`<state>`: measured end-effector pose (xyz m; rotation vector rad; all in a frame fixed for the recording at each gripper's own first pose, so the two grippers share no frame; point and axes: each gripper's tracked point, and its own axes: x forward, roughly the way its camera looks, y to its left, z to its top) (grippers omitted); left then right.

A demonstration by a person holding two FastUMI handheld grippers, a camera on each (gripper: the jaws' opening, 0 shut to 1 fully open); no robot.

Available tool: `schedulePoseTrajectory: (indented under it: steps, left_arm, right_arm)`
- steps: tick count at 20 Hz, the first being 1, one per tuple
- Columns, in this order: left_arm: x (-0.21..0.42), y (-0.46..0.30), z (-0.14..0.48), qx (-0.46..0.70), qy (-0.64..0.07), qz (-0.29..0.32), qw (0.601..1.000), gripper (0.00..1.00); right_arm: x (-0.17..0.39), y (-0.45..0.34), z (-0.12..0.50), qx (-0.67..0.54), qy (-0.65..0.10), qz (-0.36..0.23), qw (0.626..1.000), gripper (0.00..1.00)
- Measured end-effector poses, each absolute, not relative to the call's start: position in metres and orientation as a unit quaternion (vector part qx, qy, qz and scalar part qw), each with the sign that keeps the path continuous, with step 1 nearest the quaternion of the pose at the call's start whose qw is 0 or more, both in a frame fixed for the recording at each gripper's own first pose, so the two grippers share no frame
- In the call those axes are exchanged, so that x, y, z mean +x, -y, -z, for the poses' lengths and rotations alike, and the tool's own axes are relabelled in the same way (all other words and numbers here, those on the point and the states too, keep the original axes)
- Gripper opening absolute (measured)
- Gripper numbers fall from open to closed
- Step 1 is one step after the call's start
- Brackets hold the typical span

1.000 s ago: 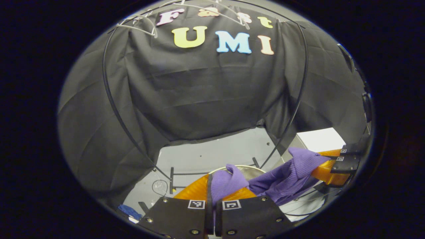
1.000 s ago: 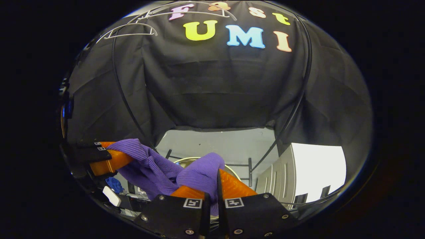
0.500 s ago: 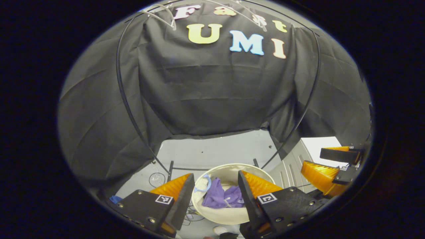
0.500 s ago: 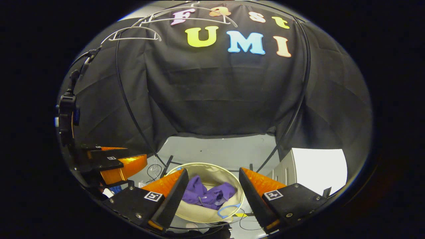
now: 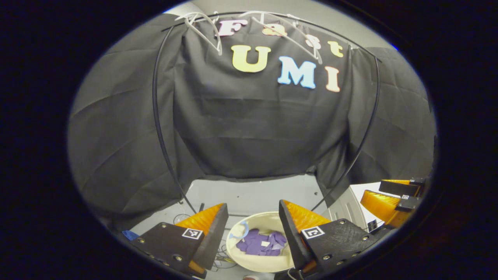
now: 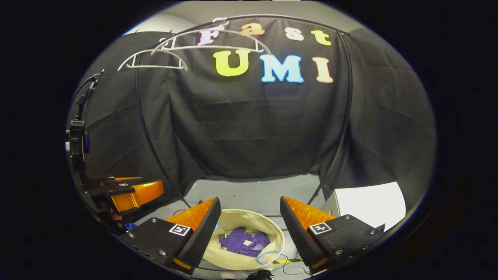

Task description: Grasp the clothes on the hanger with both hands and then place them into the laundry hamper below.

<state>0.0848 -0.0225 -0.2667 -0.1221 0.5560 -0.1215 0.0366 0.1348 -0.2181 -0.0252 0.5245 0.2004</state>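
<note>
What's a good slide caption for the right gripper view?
Right gripper open above the laundry hamper, purple clothes inside, empty hangers overhead.

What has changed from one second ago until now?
Both grippers let go of the purple garment: the left gripper and right gripper were shut on it, now both are open. The garment dropped into the hamper. The grippers then rose slightly. The empty hangers stayed in place.

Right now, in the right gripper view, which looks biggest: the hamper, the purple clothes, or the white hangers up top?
1. Hamper and hangers: similar spread, unsure, since distances from the camera differ.
2. Purple clothes, lying inside the hamper: smallest.
</note>
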Motion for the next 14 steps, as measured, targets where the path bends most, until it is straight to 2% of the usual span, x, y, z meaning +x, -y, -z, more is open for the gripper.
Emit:
schedulePoseTrajectory:
  steps: [3, 4, 5, 12, 14]
  left_arm:
    - [0.087, 0.014, 0.218, -0.060, -0.234, 0.060, 0.969, 0.76]
    - [0.089, 0.009, 0.202, -0.058, -0.219, 0.058, 0.972, 0.70]
    - [0.091, 0.005, 0.185, -0.056, -0.203, 0.057, 0.976, 0.82]
    - [0.086, -0.025, 0.068, -0.067, -0.100, 0.047, 0.992, 0.82]
    - [0.077, -0.037, 0.040, -0.062, -0.070, 0.043, 0.995, 0.81]
  right_arm:
    - [0.037, -0.124, 0.176, -0.007, -0.214, -0.085, 0.973, 0.95]
    - [0.039, -0.122, 0.161, -0.002, -0.199, -0.082, 0.977, 0.94]
    - [0.039, -0.120, 0.144, 0.002, -0.186, -0.080, 0.979, 0.95]
    - [0.035, -0.111, 0.051, 0.010, -0.106, -0.084, 0.991, 0.93]
    - [0.030, -0.102, 0.028, 0.002, -0.081, -0.077, 0.994, 0.96]
